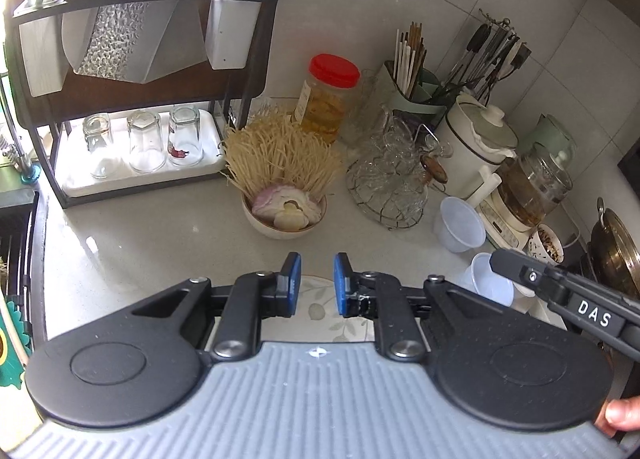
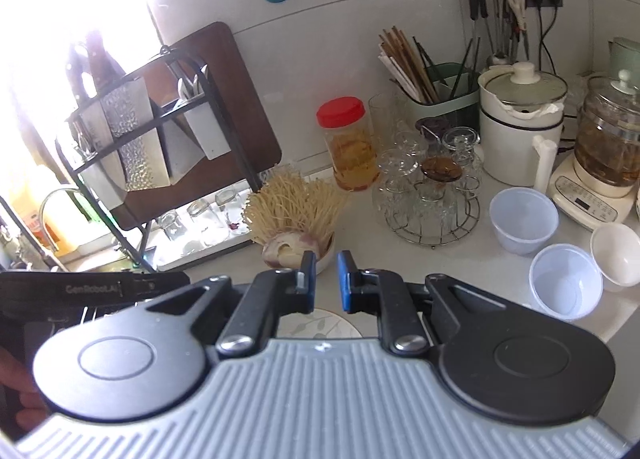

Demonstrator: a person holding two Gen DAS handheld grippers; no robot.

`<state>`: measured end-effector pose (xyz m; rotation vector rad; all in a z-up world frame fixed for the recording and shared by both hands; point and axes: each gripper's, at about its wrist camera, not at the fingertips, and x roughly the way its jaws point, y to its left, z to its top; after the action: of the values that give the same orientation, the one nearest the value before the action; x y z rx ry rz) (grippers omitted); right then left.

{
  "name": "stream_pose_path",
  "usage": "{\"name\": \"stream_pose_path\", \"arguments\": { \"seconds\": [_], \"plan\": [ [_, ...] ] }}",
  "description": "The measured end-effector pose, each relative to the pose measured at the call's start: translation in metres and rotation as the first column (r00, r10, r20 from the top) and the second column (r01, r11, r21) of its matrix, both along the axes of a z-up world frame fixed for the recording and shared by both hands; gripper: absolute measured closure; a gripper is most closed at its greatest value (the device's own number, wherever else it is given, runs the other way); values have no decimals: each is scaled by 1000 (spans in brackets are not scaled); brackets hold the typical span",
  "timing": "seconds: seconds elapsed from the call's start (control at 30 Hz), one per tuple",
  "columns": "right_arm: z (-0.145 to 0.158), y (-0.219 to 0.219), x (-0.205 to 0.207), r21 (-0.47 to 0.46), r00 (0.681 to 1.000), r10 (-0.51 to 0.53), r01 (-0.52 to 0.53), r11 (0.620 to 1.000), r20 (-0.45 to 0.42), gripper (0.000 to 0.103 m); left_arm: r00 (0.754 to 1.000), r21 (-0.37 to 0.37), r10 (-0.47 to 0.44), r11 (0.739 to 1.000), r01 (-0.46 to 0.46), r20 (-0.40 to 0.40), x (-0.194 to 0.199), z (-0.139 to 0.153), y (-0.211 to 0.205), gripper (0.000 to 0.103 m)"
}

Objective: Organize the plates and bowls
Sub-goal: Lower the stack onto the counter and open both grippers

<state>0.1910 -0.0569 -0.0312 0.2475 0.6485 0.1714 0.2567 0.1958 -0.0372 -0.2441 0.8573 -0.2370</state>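
Observation:
A white plate with a leaf pattern (image 1: 320, 309) lies on the counter just under my left gripper (image 1: 317, 273), which is open and empty above it. The same plate (image 2: 316, 325) shows under my right gripper (image 2: 326, 273), also open and empty. A cream bowl (image 1: 282, 225) holding dry noodles and garlic stands just beyond the plate; it also shows in the right wrist view (image 2: 326, 253). Two clear plastic bowls (image 2: 524, 219) (image 2: 566, 285) and a small white bowl (image 2: 616, 253) sit at the right. The right gripper's body (image 1: 568, 295) shows at the right of the left wrist view.
A dark dish rack (image 1: 132, 71) with upturned glasses on a white tray (image 1: 144, 175) stands at the left. A red-lidded jar (image 1: 332, 97), a wire stand of glass cups (image 1: 394, 175), a chopstick holder (image 2: 436, 91), a white pot (image 2: 520, 119) and a kettle (image 2: 604, 163) crowd the back right.

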Motion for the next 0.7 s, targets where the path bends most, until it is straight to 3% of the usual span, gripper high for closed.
{"name": "stream_pose_path", "arguments": {
  "seconds": [0.53, 0.7],
  "plan": [
    [-17, -97, 20, -2, 998, 70, -70, 998, -11, 88, 999, 52, 49, 997, -50, 3, 10, -6, -114, 84],
    [-30, -134, 29, 74, 995, 72, -67, 995, -63, 87, 999, 61, 36, 998, -35, -5, 10, -15, -153, 84]
  ]
}}
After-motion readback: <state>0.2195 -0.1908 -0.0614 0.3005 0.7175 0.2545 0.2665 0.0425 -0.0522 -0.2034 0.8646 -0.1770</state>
